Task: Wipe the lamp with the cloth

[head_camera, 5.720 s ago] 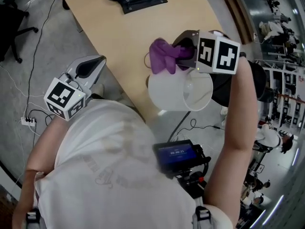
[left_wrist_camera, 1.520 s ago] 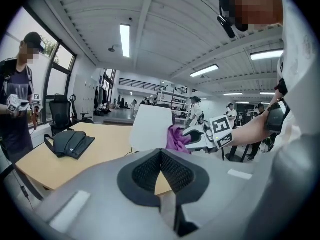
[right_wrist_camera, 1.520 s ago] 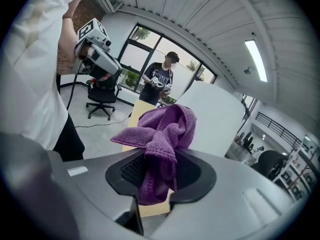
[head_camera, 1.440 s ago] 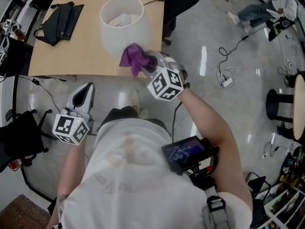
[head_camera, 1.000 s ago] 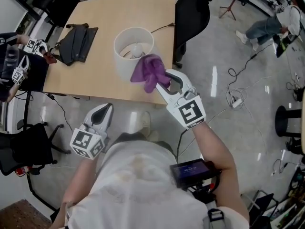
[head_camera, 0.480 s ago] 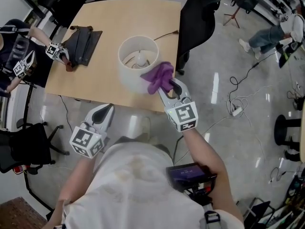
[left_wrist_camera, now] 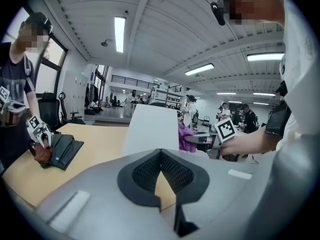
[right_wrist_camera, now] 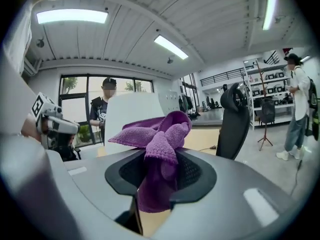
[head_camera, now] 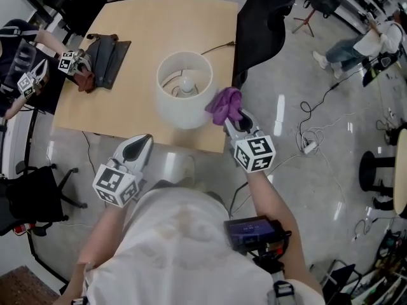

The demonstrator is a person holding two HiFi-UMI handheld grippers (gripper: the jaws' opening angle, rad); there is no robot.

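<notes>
Lamp (head_camera: pixel 184 97): white, with a cylindrical fabric shade, standing upright on a pale wooden table (head_camera: pixel 146 24) close to the edge nearest the wearer. The top of the shade is open and a white bulb (head_camera: pixel 186 89) shows inside. A thin dark cord (head_camera: pixel 219 45) runs off from behind the lamp to the right.

Cloth (head_camera: pixel 226 105): purple microfibre, bunched. It sits at the right side of the lamp, with its loose end against the outer wall of the shade about halfway down.

Right gripper (head_camera: pixel 236 115): right of the lamp, pointing at the shade. The jaws are part closed and pinch the cloth. Its own view shows the fabric packed between both black pads, with a knot of it spilling out ahead of them.

Left gripper (head_camera: pixel 144 141): in front of the lamp and to its left, off the table edge, well apart from the shade. The pad tips meet and there is nothing between them.

Markings: the cube on each gripper carries black-and-white square code patterns. The small screen (head_camera: pixel 251 229) on the wearer's chest glows blue, and its text is too small to read.

Left of the lamp, well apart, lies a flat black pouch (head_camera: pixel 105 53). A second person (head_camera: pixel 22 49) at that end holds marker-cubed grippers by it. A black office chair (head_camera: pixel 261 11) stands behind and to the right of the lamp.
</notes>
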